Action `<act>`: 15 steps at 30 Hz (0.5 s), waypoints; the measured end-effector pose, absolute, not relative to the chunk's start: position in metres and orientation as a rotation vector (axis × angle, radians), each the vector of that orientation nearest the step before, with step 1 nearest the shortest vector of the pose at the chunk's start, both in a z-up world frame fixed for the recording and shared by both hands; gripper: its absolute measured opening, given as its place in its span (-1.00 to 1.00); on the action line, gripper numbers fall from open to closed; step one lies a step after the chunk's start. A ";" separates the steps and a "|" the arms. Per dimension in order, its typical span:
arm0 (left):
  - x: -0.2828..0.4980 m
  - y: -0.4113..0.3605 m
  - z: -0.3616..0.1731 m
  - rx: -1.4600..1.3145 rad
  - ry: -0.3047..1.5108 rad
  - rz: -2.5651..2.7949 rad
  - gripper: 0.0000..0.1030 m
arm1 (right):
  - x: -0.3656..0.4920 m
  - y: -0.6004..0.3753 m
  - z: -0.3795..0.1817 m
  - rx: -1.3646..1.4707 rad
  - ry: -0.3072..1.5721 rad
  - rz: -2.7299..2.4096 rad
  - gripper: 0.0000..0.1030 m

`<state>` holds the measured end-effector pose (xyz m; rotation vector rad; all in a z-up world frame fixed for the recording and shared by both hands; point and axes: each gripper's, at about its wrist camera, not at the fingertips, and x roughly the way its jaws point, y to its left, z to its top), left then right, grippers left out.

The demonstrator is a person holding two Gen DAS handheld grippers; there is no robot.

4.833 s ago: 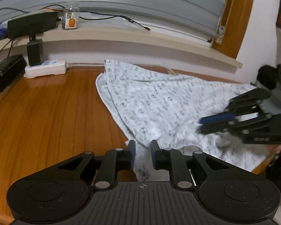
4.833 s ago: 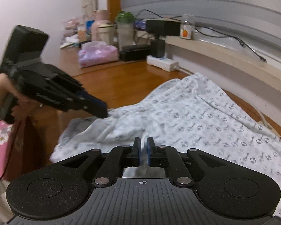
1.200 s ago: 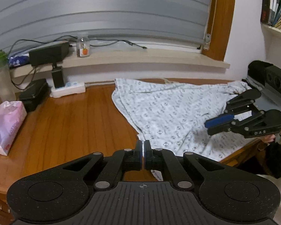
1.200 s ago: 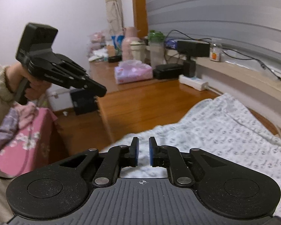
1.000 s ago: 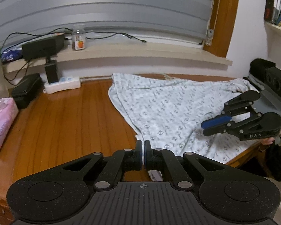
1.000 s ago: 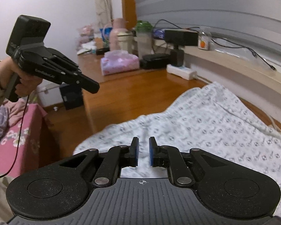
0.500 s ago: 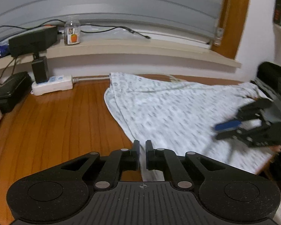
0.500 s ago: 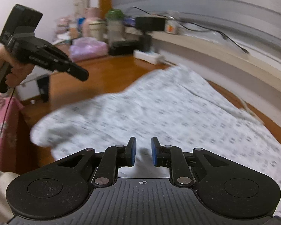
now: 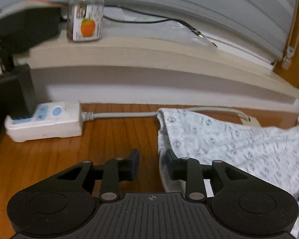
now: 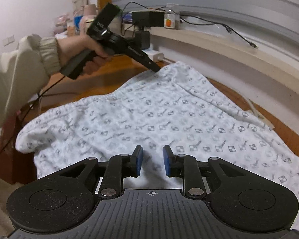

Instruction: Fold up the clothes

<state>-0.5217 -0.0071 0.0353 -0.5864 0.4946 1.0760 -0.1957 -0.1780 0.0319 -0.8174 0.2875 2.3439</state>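
Note:
A white garment with a small grey print (image 10: 169, 109) lies spread on the wooden table (image 10: 113, 79). In the right wrist view my left gripper (image 10: 155, 68), held by a hand in a cream sleeve, points down at the garment's far corner. In its own view the left gripper (image 9: 152, 165) has its jaws opening. Its right finger (image 9: 170, 164) is over the garment's edge (image 9: 163, 139), with bare wood under the gap. My right gripper (image 10: 152, 163) hovers low over the near part of the cloth. Its jaws are opening too, and the pads press on nothing.
A white power strip (image 9: 45, 123) with a black plug lies left of the garment corner, its cable running along the wall. A bottle with an orange label (image 9: 85, 22) and cables rest on the sill (image 9: 149, 57). Cups and boxes (image 10: 79, 20) crowd the table's far end.
My left gripper has swept forward and down to the garment's far corner, and its jaws have parted from shut. The right gripper came a little lower over the cloth and widened slightly.

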 end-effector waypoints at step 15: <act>-0.521 -0.006 0.017 -0.630 0.411 0.960 -0.95 | -0.304 -0.040 0.031 -0.826 0.204 2.248 -0.50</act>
